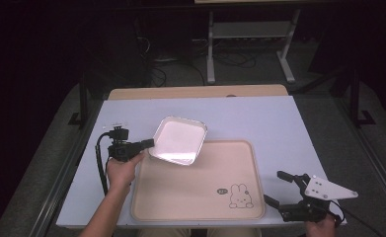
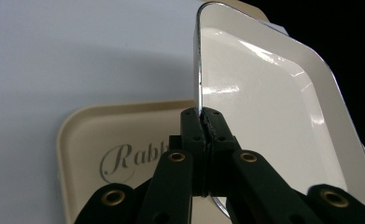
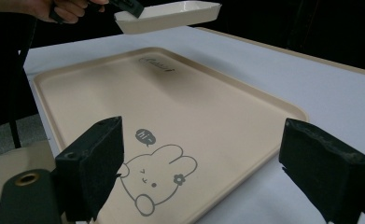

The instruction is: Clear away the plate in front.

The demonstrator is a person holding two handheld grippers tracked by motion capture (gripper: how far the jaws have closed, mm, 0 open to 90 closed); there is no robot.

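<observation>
White dish [image 1: 178, 140]: shallow, rectangular, glossy, held clear of the desk [image 1: 279, 123] over the far-left corner of the beige tray [image 1: 180, 192], tilted; the left hand-held gripper [image 1: 150, 143] is clamped on its rim, jaws closed tight on the edge. Tray: lies flat on the pale blue desk, printed with a rabbit [image 1: 240, 195] near its front-right corner. Right hand-held gripper [image 1: 278, 188]: jaws wide apart, nothing between them, at the desk's front-right edge just beside the tray.

Dark room — grey floor [image 1: 42, 163], white-legged shelf frame [image 1: 250, 34] behind table [image 1: 259, 118].
</observation>
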